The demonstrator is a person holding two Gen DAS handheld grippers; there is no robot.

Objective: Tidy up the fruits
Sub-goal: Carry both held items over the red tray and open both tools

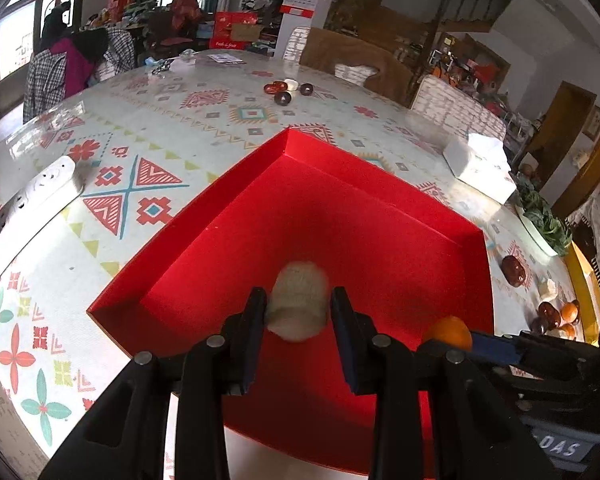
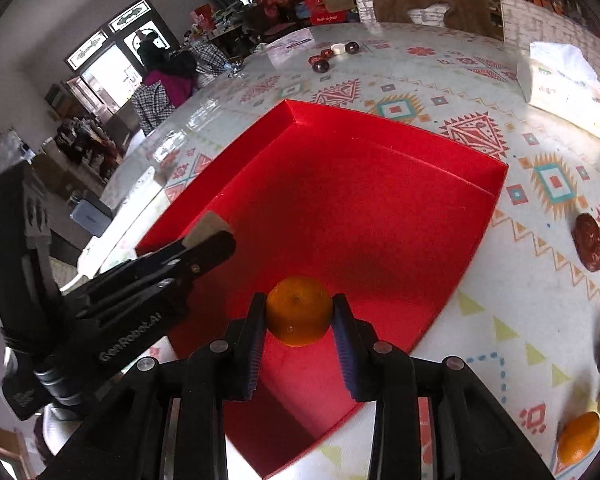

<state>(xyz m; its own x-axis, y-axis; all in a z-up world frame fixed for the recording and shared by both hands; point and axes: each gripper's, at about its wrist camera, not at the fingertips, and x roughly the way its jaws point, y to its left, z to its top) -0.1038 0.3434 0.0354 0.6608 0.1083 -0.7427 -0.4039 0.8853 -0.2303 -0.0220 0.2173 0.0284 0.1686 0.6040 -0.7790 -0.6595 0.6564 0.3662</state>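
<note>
Two fruits held over the red tray (image 1: 188, 236)

The left gripper (image 1: 299, 316) clamps a pale fuzzy fruit (image 1: 298, 300); the right gripper (image 2: 299, 314) clamps an orange (image 2: 299, 310), both above the tray's bare floor. Four small fruits (image 1: 288, 89) sit far across the table (image 1: 100, 208).

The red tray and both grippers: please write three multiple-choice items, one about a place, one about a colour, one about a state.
1. Where is the tissue box?
A. on the table beyond the tray
B. inside the tray
C. in a gripper

2. What colour is the fruit in the right gripper?
A. green
B. orange
C. purple

3. What is the state of the left gripper?
A. open and empty
B. shut on a pale fuzzy fruit
C. shut on a tissue

Key:
1 A, the tissue box stands on the table past the red tray.
2 B, the right gripper clamps an orange fruit.
3 B, the left gripper clamps a pale fuzzy fruit.
</note>
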